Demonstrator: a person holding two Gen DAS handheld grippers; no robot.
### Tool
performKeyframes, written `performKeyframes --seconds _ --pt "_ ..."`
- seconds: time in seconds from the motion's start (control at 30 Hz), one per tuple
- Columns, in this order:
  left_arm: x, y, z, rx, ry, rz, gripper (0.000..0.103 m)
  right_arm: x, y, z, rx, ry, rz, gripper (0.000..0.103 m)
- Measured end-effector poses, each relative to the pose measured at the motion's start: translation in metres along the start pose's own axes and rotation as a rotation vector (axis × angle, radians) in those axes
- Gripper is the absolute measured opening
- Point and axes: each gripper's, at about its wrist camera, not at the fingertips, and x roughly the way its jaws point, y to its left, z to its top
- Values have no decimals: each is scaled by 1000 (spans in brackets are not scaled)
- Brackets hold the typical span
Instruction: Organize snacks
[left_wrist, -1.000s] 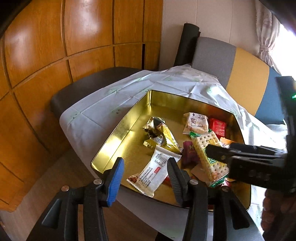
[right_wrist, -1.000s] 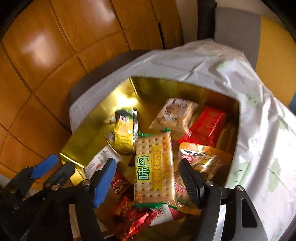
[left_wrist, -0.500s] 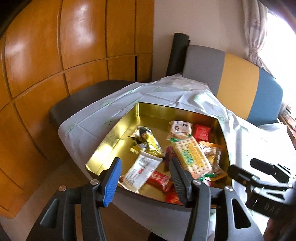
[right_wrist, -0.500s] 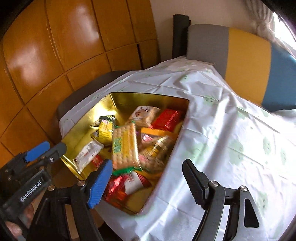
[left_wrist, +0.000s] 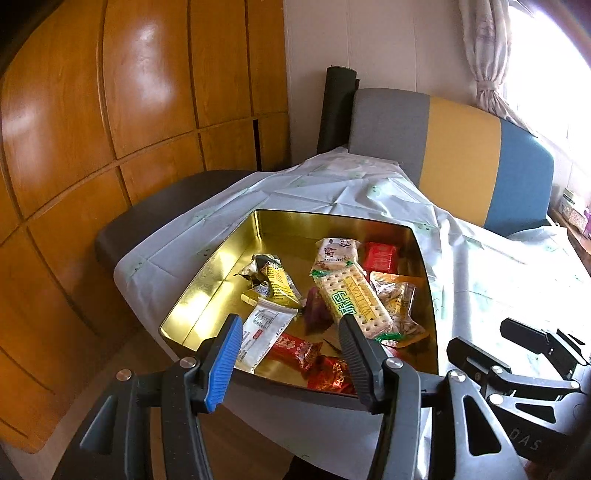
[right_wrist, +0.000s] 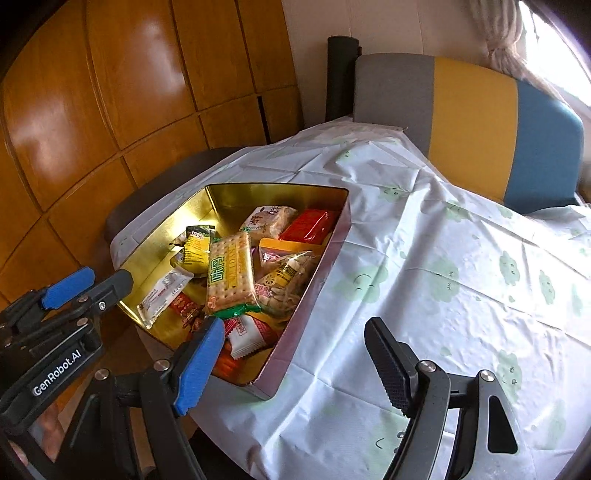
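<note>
Since a second ago both grippers have drawn back from the gold tin (left_wrist: 207, 291), and the cracker pack, then between the right jaws, now lies free inside it.

Left wrist view: the left gripper (left_wrist: 286, 354) hangs over the tin's near edge; its jaws have just been opening and stand apart with nothing pressed between them. The tin sits at the near left corner of the table, on the pale tablecloth (left_wrist: 491, 266). In it the cracker pack (left_wrist: 351, 299) lies across the middle, a yellow wrapper (left_wrist: 279, 282) and a white sachet (left_wrist: 264, 326) to its left, a red packet (left_wrist: 380, 256) toward the far right corner, and red foil sweets (left_wrist: 295, 347) by the near edge. The right gripper (left_wrist: 491, 339) shows low at the right, over bare cloth.

Right wrist view: the right gripper (right_wrist: 291, 358) is beside the tin's right wall (right_wrist: 314, 295), its jaws lately widened, open and empty, one finger over the tin's near corner, the other over the cloth. A clear bag, possibly of nuts (right_wrist: 288, 277), leans on that wall. The left gripper (right_wrist: 88, 282) appears at the tin's left edge. A striped chair back (right_wrist: 472, 122) stands past the table's far edge.
</note>
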Motion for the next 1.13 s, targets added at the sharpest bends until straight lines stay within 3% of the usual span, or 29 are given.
performKeyframes --seconds 0.43,0.93,1.13 --pt "-3 -1 -1 -2 -18 52 55 -6 -3 -1 5 -22 -6 80" --pt "-7 1 -2 -10 -58 28 55 -9 -2 -1 -9 -34 -15 80" --pt "-5 3 1 -15 -62 36 52 -11 -20 2 28 -39 -41 80"
